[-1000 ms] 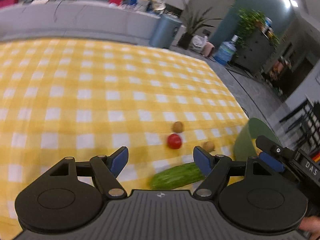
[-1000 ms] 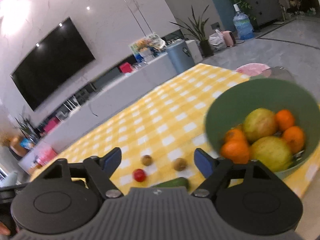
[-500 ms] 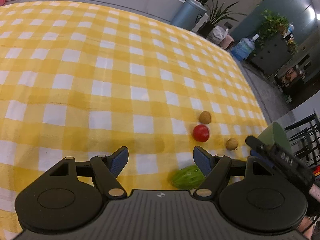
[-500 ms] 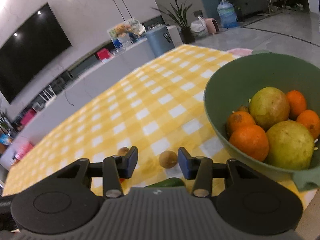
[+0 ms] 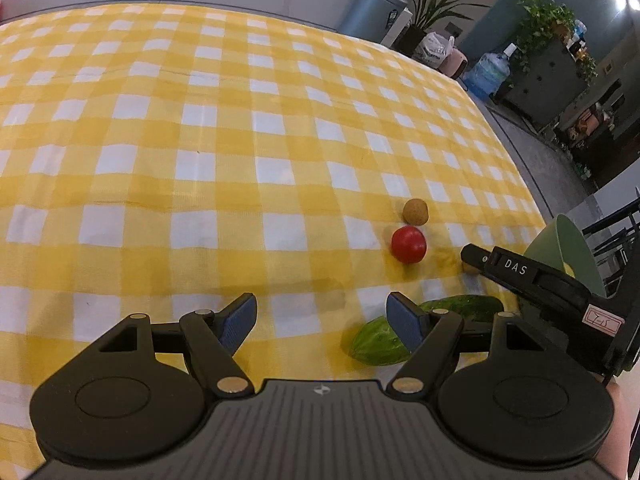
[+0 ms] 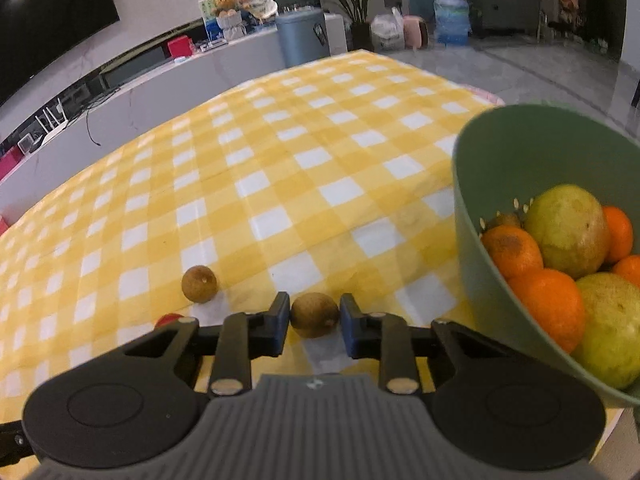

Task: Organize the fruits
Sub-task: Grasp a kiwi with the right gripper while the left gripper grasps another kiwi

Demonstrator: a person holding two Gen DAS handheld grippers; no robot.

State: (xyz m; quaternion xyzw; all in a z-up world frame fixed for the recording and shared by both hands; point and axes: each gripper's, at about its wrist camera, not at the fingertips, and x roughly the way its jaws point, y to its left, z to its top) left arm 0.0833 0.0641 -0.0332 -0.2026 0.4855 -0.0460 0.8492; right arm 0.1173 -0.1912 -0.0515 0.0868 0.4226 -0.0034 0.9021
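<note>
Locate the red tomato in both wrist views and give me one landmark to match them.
Left wrist view: the red tomato lies right of centre on the checked cloth, just below a small brown fruit.
Right wrist view: only a red sliver of it shows at lower left, behind the right gripper.
Shared landmark: the blue-grey bin beyond the table's far edge.

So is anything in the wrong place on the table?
Yes. A cucumber and a red tomato lie loose on the cloth, though the green bowl holds only fruit. Two small brown fruits are out too, one between the right gripper's fingers.
</note>
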